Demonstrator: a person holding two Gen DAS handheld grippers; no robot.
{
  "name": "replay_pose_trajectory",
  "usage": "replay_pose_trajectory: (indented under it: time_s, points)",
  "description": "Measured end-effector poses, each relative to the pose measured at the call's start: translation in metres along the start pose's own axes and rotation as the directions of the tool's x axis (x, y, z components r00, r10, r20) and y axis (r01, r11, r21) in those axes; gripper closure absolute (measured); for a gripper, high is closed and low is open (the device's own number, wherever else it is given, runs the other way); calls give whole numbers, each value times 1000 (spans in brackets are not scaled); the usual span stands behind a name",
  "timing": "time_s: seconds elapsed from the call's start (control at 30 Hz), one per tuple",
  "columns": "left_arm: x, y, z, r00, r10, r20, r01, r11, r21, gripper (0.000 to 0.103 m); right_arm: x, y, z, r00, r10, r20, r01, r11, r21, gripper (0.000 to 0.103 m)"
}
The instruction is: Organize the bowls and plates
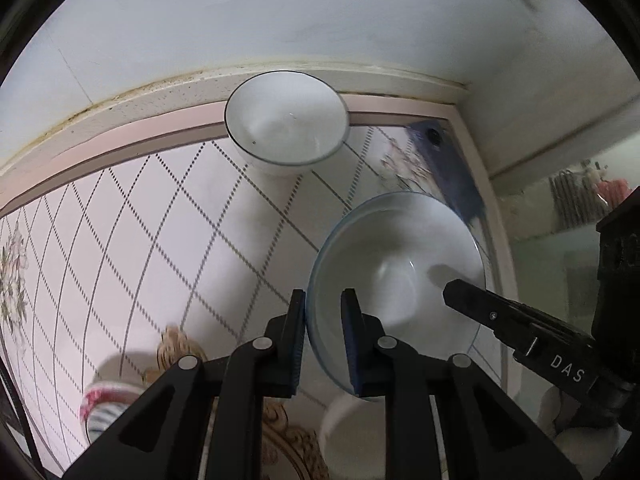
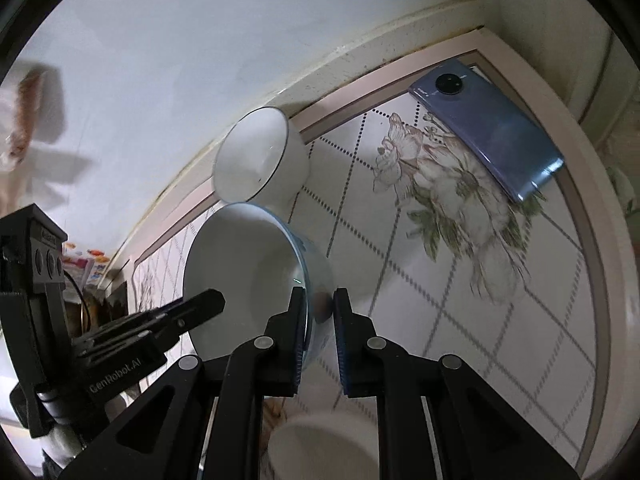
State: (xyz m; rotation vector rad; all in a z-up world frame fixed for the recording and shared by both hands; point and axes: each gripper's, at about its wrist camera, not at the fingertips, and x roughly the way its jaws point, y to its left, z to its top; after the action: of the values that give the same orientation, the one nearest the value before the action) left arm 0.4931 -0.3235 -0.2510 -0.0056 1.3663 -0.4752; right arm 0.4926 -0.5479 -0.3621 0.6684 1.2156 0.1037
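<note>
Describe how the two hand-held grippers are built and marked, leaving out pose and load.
The left hand-held gripper and the right hand-held gripper are matte black, with angular linkage arms joined by round silver pivot pins and flat fingers faced with blue ribbed pads. The right one's side carries white lettering "DAS"; the left one's reads "GenRobot.AI". No cables or sleeves are visible.

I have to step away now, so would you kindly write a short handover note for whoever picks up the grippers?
Left gripper: shut on the rim of the blue-rimmed bowl.
Right gripper: shut on the opposite rim of the same bowl, which is tilted and looks lifted off the table.
White bowl: upright by the wall, apart from the held one.
Phone: lying near the table's corner.
Done: bowl gripped by both.
Left: probably nest it with the white bowl; other dishes below are blurred.
</note>
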Motion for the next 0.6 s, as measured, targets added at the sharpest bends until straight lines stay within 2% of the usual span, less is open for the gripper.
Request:
replay_pose_trajectory:
  time_s: [0.17, 0.3, 0.47, 0.6]
  points:
    - [-20, -17, -38, 1000, -27, -10, 27, 999, 32, 88, -38, 2, -36, 1000, 1, 10, -1, 1000, -3, 88]
    - [-22, -20, -68, 999, -35, -38, 37, 998, 47, 88, -58, 0, -68, 1000, -13, -3, 13, 1000, -5, 88]
    - [-11, -21, -97, 997, -21, -80, 26, 998, 60, 88, -61, -7, -101, 998, -41, -40, 41, 999, -2, 88]
    - [1, -20, -108, 995, -1, -104, 8, 998, 69, 88, -53, -15, -122, 997, -50, -61, 51, 999, 17, 88]
